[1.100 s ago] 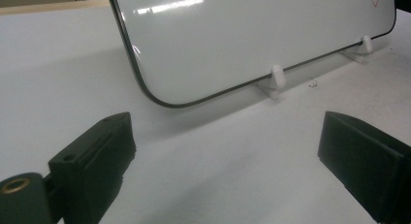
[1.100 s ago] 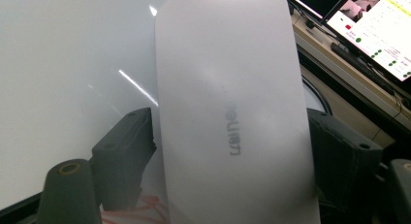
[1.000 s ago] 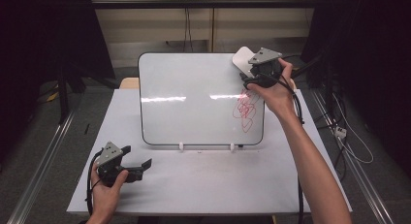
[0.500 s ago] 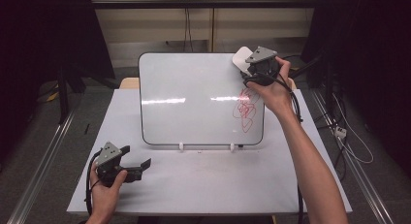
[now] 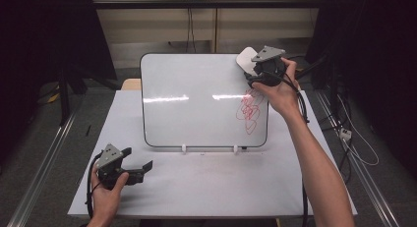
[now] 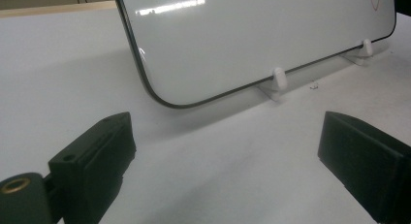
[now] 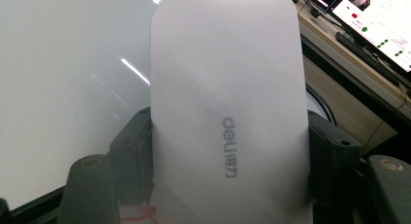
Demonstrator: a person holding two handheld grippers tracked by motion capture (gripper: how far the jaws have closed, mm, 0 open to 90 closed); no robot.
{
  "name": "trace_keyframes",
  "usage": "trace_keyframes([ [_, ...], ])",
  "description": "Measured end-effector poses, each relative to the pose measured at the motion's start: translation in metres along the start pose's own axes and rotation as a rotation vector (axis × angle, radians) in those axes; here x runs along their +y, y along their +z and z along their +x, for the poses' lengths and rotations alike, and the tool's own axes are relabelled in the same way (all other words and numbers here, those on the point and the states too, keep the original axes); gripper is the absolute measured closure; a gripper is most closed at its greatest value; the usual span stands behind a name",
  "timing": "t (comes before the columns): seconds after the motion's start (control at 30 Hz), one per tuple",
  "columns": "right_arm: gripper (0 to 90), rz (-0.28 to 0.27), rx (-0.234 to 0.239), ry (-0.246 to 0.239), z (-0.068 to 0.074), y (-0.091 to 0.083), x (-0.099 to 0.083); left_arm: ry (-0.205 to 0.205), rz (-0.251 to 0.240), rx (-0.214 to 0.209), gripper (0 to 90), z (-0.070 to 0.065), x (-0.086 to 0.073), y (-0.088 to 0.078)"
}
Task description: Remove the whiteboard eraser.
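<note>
The right hand-held gripper [image 7: 228,151] pinches the white eraser [image 7: 228,103] between its jaws, against the whiteboard [image 5: 196,99].

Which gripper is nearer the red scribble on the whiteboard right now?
Right. The right gripper, shut on the white eraser, is just above the red scribble. The left gripper rests open at the table's near left, well away.
</note>
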State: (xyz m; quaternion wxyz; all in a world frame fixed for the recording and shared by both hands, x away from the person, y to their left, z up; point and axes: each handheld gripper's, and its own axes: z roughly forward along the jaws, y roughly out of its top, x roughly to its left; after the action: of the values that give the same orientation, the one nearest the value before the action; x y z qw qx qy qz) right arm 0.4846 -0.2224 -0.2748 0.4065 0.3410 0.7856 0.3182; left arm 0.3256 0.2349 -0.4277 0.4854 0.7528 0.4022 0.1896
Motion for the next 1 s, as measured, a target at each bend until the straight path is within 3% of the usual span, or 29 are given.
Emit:
trace_keyframes([
  [0.07,30.5,-0.004,0.007,0.007,-0.001,-0.001,0.000,0.000,0.001,0.001,6.1,0.000,0.000,0.000],
  [0.17,30.6,-0.027,0.041,0.068,-0.006,-0.003,-0.004,0.002,0.005,0.000,6.1,0.000,0.000,0.000],
  [0.27,30.6,-0.037,0.051,0.083,-0.007,-0.004,-0.006,0.000,0.004,0.001,6.1,0.000,0.000,0.000],
  [0.6,30.7,-0.064,0.059,0.072,-0.004,-0.014,-0.008,-0.006,0.002,0.006,6.1,0.001,-0.001,0.000],
  [1.0,30.7,-0.106,0.050,0.102,-0.004,-0.033,-0.018,-0.012,0.014,0.002,6.1,0.003,-0.004,0.002],
])
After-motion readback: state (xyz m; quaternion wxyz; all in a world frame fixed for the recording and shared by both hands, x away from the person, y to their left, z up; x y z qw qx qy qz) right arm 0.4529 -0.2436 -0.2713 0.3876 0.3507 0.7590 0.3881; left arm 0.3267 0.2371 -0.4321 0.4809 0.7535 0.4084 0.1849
